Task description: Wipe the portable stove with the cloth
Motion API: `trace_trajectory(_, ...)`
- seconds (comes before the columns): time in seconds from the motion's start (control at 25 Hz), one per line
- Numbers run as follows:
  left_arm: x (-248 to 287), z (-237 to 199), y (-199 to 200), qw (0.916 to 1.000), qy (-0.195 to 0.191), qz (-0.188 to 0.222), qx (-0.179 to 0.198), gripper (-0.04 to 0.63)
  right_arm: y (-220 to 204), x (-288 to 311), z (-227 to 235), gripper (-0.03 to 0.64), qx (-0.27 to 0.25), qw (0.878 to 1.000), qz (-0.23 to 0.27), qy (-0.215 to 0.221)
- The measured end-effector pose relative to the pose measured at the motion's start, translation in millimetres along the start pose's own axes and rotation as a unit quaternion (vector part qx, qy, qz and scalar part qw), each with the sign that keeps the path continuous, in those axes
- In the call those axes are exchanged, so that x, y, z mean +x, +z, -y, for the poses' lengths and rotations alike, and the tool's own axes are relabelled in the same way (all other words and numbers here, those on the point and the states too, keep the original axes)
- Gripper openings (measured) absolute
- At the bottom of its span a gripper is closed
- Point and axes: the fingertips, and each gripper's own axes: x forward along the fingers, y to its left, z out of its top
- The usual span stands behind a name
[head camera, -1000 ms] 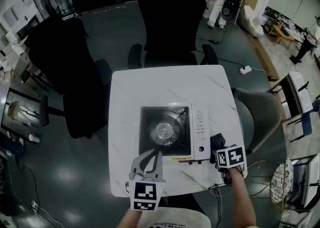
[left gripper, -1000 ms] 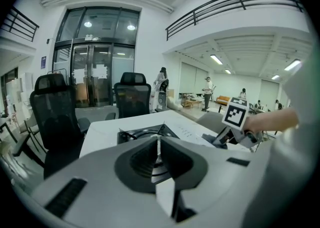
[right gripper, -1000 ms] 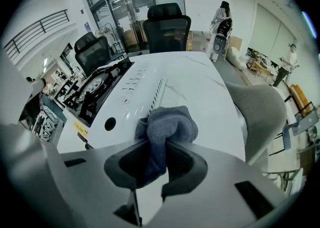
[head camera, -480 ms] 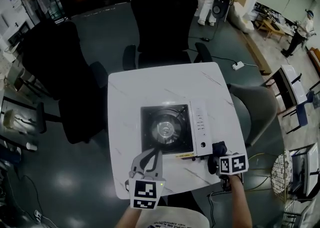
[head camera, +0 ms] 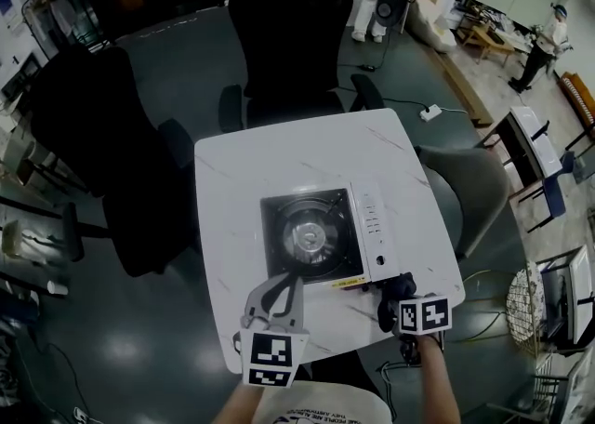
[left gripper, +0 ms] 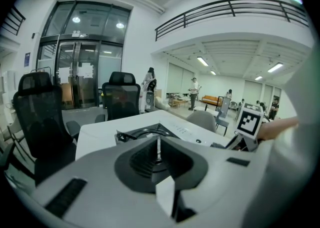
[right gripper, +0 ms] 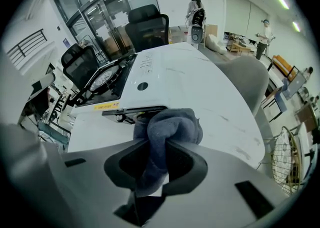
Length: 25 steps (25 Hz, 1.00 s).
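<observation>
**Cloth at the stove's near right corner**

My right gripper (right gripper: 159,148) is clamped on the cloth (right gripper: 169,131), which bulges out past the jaw tips as a dark wad. The wad sits at the stove's (head camera: 325,234) near face, right at the right-hand corner. I cannot tell whether it is pressing on the metal or just short of it. From this gripper the stove lies ahead and to the left. Its long axis runs side to side across the table (head camera: 232,171), with the white control panel at my right and the burner pan to the left. So I judge the wipe must go leftward or up onto the top, and the right hand is the nearer one. My left gripper (left gripper: 158,144) has its jaws together on nothing and sits at the stove's near left corner.

A second ago the cloth was beside the stove's right side, by the knob. It has since come back round toward me to the near corner. The left gripper has not moved.
</observation>
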Motion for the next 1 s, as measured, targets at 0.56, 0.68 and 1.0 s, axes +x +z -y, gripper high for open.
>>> trace_trajectory(0.56, -13, -25, -6, 1.0000, -0.006, 0.004, -0.001, 0.031, -5, 16, -84, 0.089, -0.009, 0.999, -0.005, 0.042)
trace_trajectory(0.68, -17, -30, -9, 1.0000, -0.005, 0.004, -0.002, 0.031, -3, 20, -99, 0.089, -0.010, 0.999, -0.002, 0.047)
trace_trajectory(1.0, -24, -52, -17, 0.9999, 0.006, 0.004, -0.008, 0.031, 7, 34, -130, 0.090, -0.020, 0.998, 0.000, 0.058)
